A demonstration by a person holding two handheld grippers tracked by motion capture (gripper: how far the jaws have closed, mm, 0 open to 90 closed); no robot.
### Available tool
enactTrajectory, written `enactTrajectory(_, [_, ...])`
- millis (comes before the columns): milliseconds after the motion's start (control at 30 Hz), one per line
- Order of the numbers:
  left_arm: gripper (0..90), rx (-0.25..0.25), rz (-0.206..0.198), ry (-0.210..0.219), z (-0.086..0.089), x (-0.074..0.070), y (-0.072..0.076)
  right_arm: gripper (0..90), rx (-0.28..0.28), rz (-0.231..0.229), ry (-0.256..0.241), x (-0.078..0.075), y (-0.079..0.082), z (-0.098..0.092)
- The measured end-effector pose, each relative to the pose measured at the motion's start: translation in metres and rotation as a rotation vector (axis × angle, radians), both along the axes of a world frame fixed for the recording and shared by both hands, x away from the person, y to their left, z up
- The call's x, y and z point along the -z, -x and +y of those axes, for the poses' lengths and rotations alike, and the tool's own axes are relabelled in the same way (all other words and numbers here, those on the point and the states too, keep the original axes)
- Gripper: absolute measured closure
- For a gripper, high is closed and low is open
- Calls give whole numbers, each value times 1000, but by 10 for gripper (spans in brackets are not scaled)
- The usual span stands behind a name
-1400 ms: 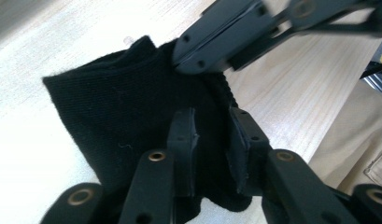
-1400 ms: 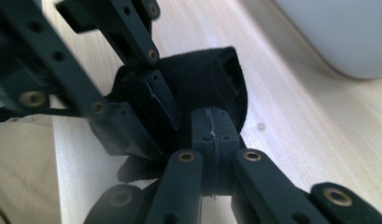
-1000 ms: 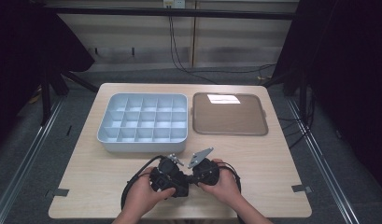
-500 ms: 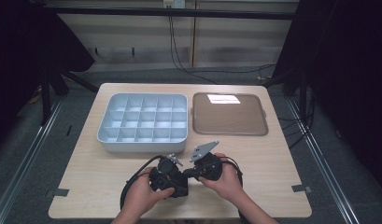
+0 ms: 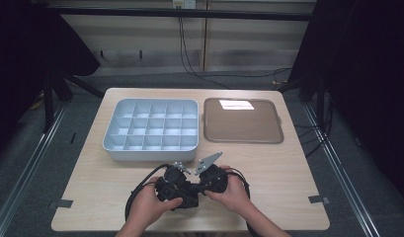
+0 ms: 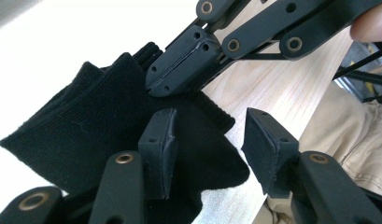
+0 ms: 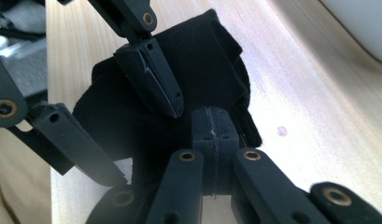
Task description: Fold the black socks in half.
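Note:
A black knitted cloth (image 6: 90, 130) lies crumpled on the wooden table (image 5: 288, 168) near its front edge. My left gripper (image 6: 209, 126) is open, one finger (image 6: 159, 149) resting over the cloth and the other above bare wood. My right gripper (image 7: 211, 114) points the opposite way, shut on a fold of the cloth (image 7: 207, 51). In the right gripper view the left gripper (image 7: 146, 144) spreads over the cloth. In the left gripper view the right gripper (image 6: 153, 88) nips the cloth's edge. From above, both grippers (image 5: 192, 185) meet tip to tip between the person's hands.
A light blue tray (image 5: 110, 143) split into several small compartments stands behind the hands. A flat brown tray (image 5: 241, 126) lies to its right with a white slip (image 5: 235, 104) at its far edge. Cables loop beside each hand.
Both hands stay at the front of the table. The right gripper has tilted and shifted slightly while the left has barely moved.

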State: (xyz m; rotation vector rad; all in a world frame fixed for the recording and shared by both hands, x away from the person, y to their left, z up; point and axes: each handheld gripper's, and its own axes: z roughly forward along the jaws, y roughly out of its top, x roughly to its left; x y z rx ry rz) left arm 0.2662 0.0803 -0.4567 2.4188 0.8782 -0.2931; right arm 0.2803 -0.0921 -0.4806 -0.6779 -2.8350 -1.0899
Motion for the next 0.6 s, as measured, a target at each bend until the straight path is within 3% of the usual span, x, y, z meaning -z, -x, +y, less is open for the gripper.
enactTrajectory(100, [535,-7,9,15,3,1,-1,900,24,34,-30,3,0,-4])
enactTrajectory(267, [531,-7,9,35,5,2,-1,900,25,22,-30,6,0,-6])
enactTrajectory(333, [515,-14,21,56,7,1,-1,900,34,21,-7,8,0,-7])
enactTrajectory(533, [502,-25,17,79,15,-9,0,900,46,33,-22,11,1,-11])
enactTrajectory(600, [501,-30,5,69,19,-14,-2,900,51,32,-10,12,1,-11])
